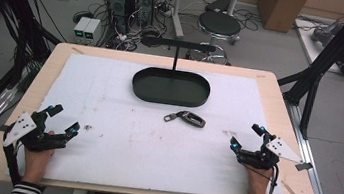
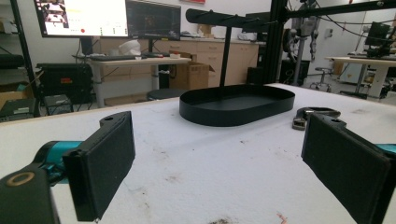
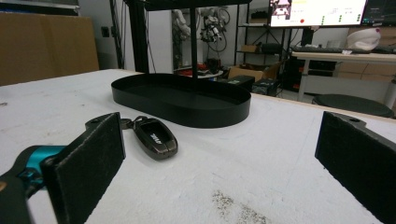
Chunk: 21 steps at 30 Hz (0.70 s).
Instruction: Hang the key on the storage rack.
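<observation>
Setting: lab room with monitors, desks, computer towers and a round stool (image 1: 219, 23) on a grey floor beyond the far edge.

Surface: pale wooden worktop (image 1: 280, 98), mostly covered by a white, lightly stained mat (image 1: 110, 94).

Item 1: black oval tray (image 1: 170, 87), shallow-walled, standing toward the far middle of the mat. A thin black post rises from its back edge to a horizontal bar above.

Item 2: dark car key fob (image 1: 192, 119) with a metal ring clip at its left end, lying flat on the mat just in front of the tray, apart from it, roughly midway between the two grippers and well away from both. In the right gripper view the fob (image 3: 155, 137) lies left of centre, ahead of the left-hand jaw.

Item 3: left gripper (image 1: 58, 120), held by a hand at the near left corner of the mat; jaws wide apart, nothing between them.

Item 4: right gripper (image 1: 246, 137), held by a hand at the near right corner; jaws spread wide, nothing between them. Striped sleeve cuffs show at both wrists.
</observation>
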Available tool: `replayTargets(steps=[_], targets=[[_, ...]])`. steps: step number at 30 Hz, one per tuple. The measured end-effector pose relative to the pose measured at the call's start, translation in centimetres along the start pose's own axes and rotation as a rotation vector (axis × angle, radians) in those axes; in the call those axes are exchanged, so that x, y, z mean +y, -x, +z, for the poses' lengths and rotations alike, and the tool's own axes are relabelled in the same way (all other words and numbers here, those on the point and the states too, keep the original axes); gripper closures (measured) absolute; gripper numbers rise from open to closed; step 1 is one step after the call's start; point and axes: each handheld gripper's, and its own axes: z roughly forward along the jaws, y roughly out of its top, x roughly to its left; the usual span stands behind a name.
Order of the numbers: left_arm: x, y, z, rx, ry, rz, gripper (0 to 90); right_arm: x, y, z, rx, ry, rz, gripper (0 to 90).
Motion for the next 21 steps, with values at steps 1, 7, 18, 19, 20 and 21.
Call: replayTargets(steps=[1, 7, 18, 19, 20, 21], targets=[[0.0, 0.0, -0.02, 0.001, 0.001, -0.002, 10.1, 0.0, 0.01, 0.02, 0.001, 0.003, -0.007, 0.5], [-0.01, 0.02, -0.07, 0.002, 0.005, 0.002, 10.1, 0.02, -0.1, 0.05, -0.004, 0.001, -0.021, 0.5], [-0.01, -0.02, -0.08, 0.0, 0.01, -0.002, 10.1, 0.05, 0.11, 0.07, 0.012, 0.004, -0.007, 0.5], [-0.01, -0.04, -0.1, -0.001, 0.008, -0.002, 10.1, 0.07, 0.2, -0.01, 0.016, 0.002, 0.014, 0.5], [-0.01, -0.04, -0.11, -0.001, 0.009, -0.003, 10.1, 0.08, 0.36, -0.05, 0.026, 0.008, 0.024, 0.5], [-0.02, -0.05, -0.12, -0.001, 0.011, -0.005, 10.1, 0.08, 0.53, -0.06, 0.033, 0.012, 0.032, 0.5]])
